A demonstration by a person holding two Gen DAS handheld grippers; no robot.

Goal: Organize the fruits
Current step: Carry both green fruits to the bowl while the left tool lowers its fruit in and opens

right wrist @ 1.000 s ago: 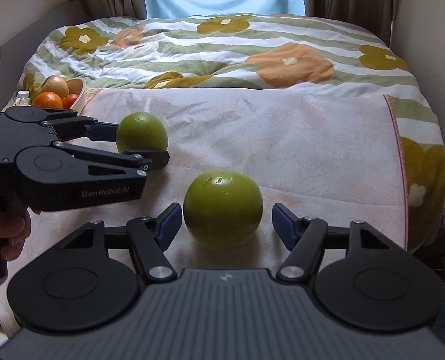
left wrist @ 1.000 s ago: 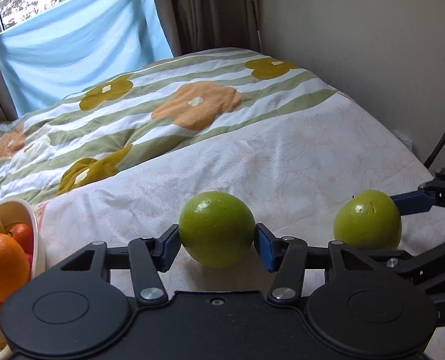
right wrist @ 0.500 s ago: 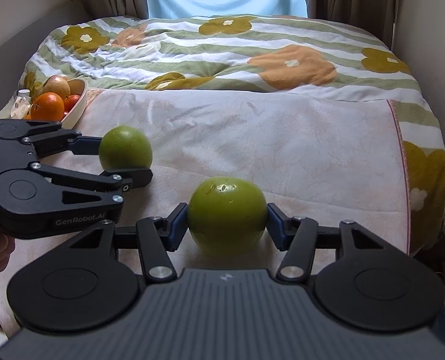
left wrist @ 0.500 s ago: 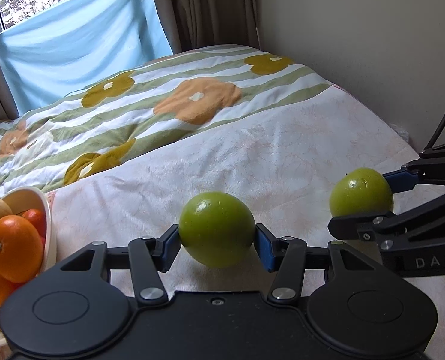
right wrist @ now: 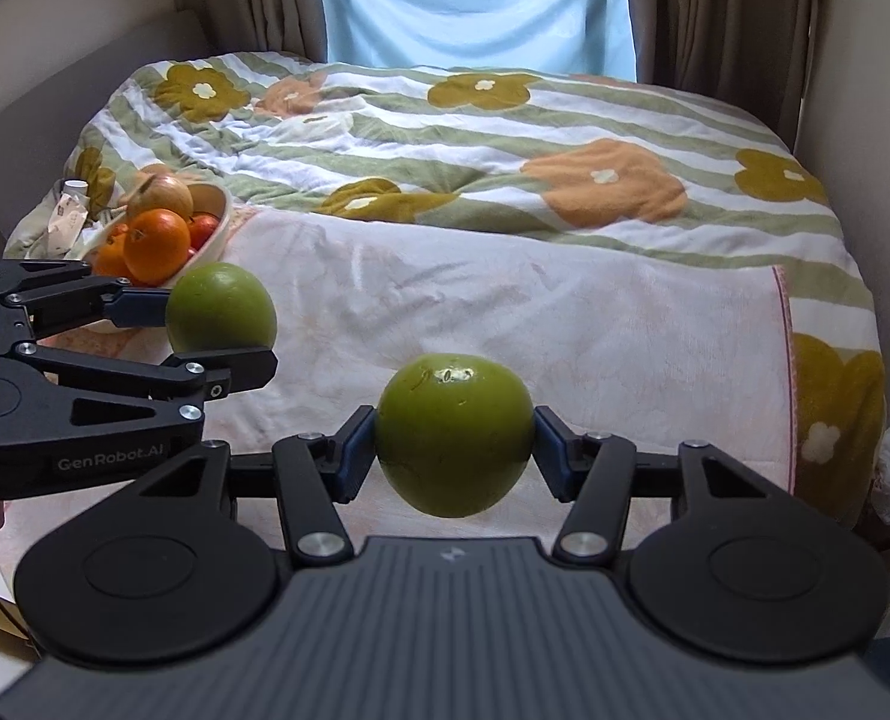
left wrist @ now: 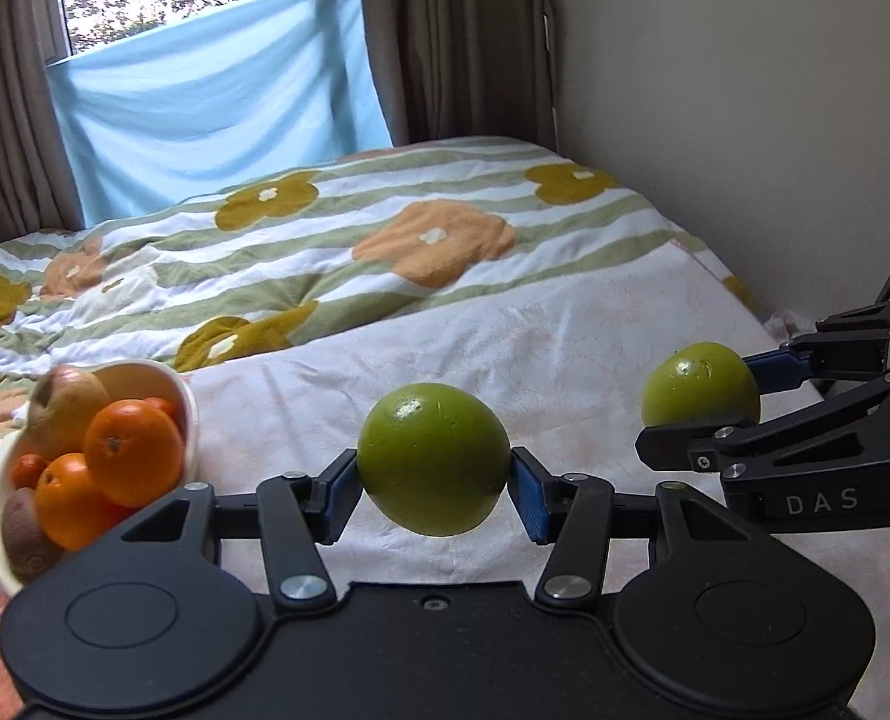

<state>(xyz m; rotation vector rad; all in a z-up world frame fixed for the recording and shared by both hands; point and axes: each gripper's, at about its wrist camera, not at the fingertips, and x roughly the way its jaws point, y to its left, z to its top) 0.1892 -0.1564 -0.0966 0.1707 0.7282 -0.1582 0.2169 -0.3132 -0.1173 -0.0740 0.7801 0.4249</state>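
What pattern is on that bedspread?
The bedspread has green and white stripes with orange and mustard flowers; the right wrist view shows it best.

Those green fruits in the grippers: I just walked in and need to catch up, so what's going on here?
A person is sorting fruit over a bed with two handheld grippers. The left gripper is clamped on one green fruit, and the right gripper grips a second green fruit. Both fruits are held above the pale blanket. A white bowl of oranges and other fruit sits at the left; neither green fruit is in it yet.
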